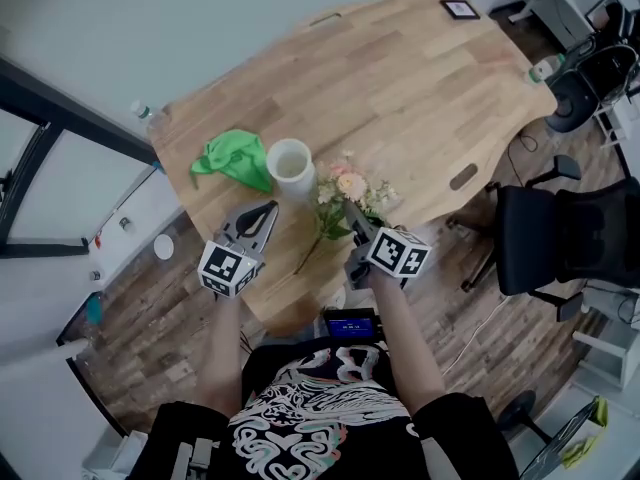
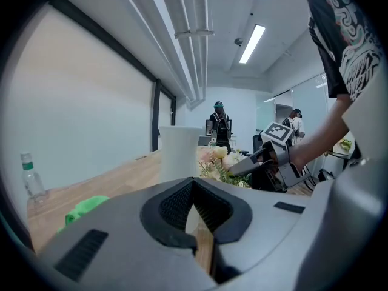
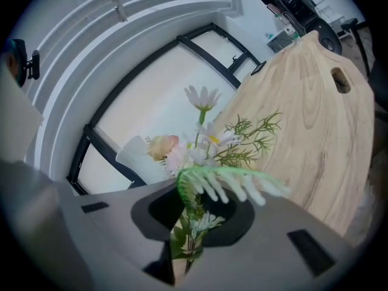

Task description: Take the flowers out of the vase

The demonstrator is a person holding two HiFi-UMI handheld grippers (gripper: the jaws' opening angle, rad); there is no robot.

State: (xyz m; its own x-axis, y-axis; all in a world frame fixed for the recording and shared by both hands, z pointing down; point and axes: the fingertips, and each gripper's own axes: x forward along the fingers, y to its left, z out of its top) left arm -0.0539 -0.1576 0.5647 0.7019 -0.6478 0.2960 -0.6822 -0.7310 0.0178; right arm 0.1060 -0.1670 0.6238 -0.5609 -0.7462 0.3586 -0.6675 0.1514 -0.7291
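A white vase stands upright on the wooden table. The bunch of flowers is outside the vase, just right of it, with its stem slanting down toward the table's near edge. My right gripper is shut on the stems; in the right gripper view the flowers rise from between its jaws, with the vase behind. My left gripper is shut and empty, just in front of the vase. The left gripper view shows the vase, the flowers and the left gripper.
A crumpled green cloth lies left of the vase. A plastic bottle stands at the table's left corner and a small dark frame at the far end. A black office chair stands to the right. People stand in the background.
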